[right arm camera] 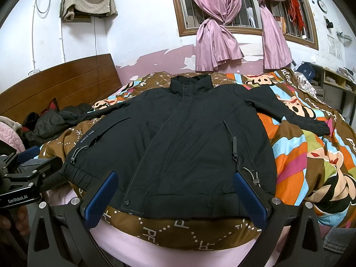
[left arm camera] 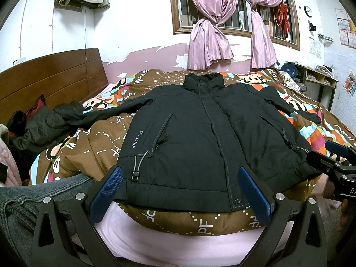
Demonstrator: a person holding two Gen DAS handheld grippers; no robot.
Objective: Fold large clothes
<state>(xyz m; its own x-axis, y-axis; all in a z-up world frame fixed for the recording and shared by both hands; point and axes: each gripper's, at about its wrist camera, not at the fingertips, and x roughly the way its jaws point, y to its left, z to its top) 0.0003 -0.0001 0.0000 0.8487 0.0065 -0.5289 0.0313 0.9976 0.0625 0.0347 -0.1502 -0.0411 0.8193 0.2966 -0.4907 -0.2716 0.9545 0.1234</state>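
Observation:
A black jacket (left arm camera: 195,133) lies face up and spread flat on the patterned quilt (left arm camera: 95,142), collar toward the window, both sleeves stretched out sideways. It fills the middle of the right wrist view too, as jacket (right arm camera: 184,144) on quilt (right arm camera: 311,155). My left gripper (left arm camera: 180,191) hovers open above the jacket's hem, nothing between its blue pads. My right gripper (right arm camera: 175,197) is open as well, over the hem near the front edge of the bed. Each gripper shows at the edge of the other's view: right gripper (left arm camera: 336,155), left gripper (right arm camera: 24,169).
A wooden headboard (left arm camera: 51,82) stands at the left, with a heap of dark clothes (left arm camera: 42,124) beside it. Pink curtains (left arm camera: 209,22) hang at the barred window behind. A desk with shelves (left arm camera: 316,77) is at the far right. A denim-clad leg (left arm camera: 26,200) is at lower left.

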